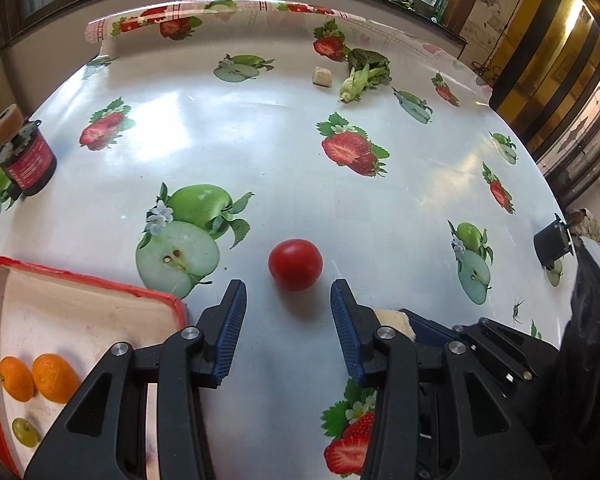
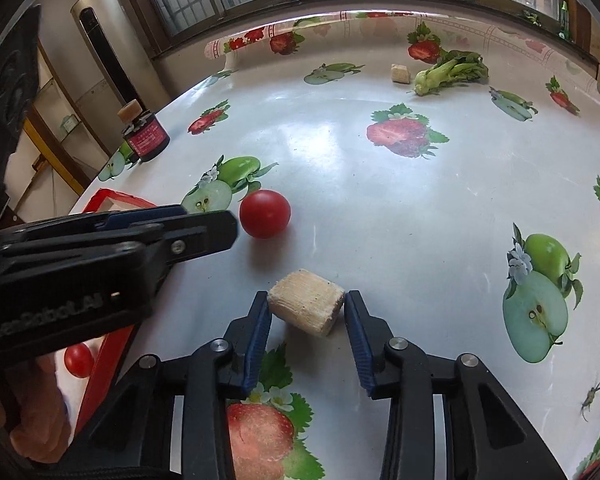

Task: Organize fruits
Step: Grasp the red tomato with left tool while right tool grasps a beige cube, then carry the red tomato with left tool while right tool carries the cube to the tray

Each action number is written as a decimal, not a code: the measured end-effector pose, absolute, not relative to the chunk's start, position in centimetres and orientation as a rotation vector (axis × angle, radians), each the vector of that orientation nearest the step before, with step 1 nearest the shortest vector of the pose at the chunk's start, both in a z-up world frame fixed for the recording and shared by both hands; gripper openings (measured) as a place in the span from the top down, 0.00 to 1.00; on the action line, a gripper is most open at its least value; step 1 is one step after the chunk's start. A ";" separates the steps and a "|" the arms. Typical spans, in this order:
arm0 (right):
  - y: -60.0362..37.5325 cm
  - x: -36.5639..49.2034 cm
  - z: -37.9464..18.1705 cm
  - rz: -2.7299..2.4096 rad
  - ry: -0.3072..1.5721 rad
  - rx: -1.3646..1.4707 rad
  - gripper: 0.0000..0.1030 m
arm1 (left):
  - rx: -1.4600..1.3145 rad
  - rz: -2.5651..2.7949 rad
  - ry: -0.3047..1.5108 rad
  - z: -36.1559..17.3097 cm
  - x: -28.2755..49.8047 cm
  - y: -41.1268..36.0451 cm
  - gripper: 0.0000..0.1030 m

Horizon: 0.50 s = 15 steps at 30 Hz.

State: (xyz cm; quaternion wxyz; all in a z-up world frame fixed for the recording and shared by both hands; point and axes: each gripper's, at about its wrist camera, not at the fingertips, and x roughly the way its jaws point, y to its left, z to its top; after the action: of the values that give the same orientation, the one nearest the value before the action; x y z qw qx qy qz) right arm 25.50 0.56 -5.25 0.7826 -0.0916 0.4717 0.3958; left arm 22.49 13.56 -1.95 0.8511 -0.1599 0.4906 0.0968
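A red tomato (image 1: 295,264) lies on the fruit-print tablecloth just ahead of my open left gripper (image 1: 288,300), between the lines of its fingers; it also shows in the right wrist view (image 2: 265,213). A red-rimmed tray (image 1: 80,284) at the lower left holds two oranges (image 1: 54,377) and a green grape (image 1: 25,432); in the right wrist view a small tomato (image 2: 78,360) lies in it. My right gripper (image 2: 306,300) is shut on a beige block (image 2: 306,307) resting on the table. The left gripper (image 2: 188,224) shows from the side there.
A dark jar with a red label (image 1: 30,160) stands at the left table edge. A leafy green vegetable (image 1: 366,74) and another beige block (image 1: 322,77) lie at the far side. A black object (image 1: 552,242) sits at the right edge.
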 end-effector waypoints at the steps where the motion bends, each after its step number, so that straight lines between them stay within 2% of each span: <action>1: 0.1 25.6 -5.2 0.856 1.024 -0.179 0.63 | -0.336 0.202 1.044 -2.4 23.0 13.5 0.60; 6: -2.0 25.4 -5.1 0.825 1.016 -0.168 0.63 | -0.280 0.201 1.034 -3.9 24.2 12.4 0.60; 7: -2.5 25.4 -5.0 0.820 1.017 -0.159 0.63 | -0.264 0.202 1.032 -3.9 24.2 12.3 0.68; 8: -3.0 25.4 -4.9 0.814 1.015 -0.149 0.63 | -0.257 0.199 1.028 -3.9 24.0 12.2 0.71; 15: -5.2 24.6 -3.7 0.815 0.999 -0.091 0.63 | -0.301 0.194 0.999 -2.6 20.2 12.6 0.72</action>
State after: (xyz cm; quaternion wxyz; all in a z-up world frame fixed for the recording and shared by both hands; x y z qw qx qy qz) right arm 24.63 -5.25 -3.74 0.7984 -0.0422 0.4655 0.3797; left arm 20.22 12.60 -2.62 0.8626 -0.1435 0.4762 0.0923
